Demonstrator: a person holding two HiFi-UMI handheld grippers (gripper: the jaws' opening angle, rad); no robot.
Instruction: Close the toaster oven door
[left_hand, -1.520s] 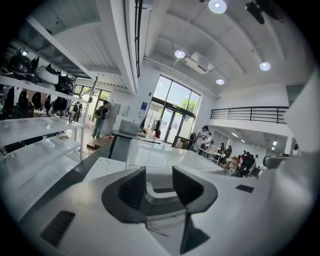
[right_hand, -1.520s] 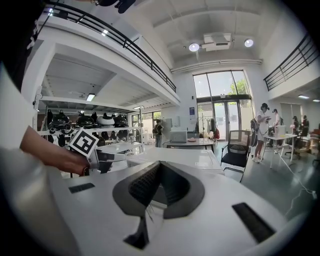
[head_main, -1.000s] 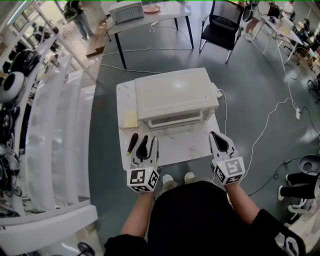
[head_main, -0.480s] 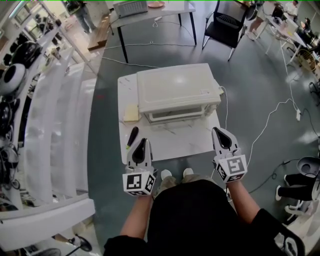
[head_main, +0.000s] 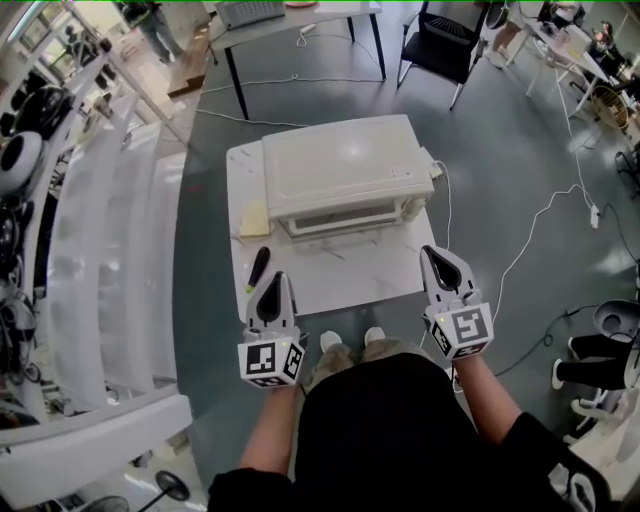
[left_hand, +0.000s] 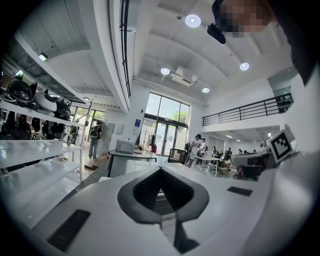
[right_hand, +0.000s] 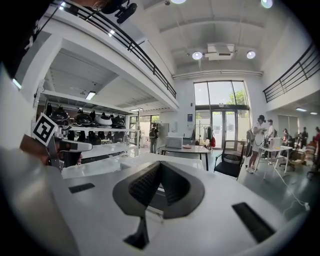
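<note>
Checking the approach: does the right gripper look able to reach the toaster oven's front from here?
Probably yes: only bare table lies between the right gripper and the front of the toaster oven.

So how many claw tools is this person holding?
2: the left gripper, jaws just closed on nothing, over the table's near left edge; the right gripper by its near right corner.

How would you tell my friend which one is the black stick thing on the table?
Look for the small white table with the big white toaster oven on it. Near its front left corner, beside the tip of the left tongs, lies a thin black stick. It's the only dark, skinny thing there; its neighbour is a flat pale yellow square.
</note>
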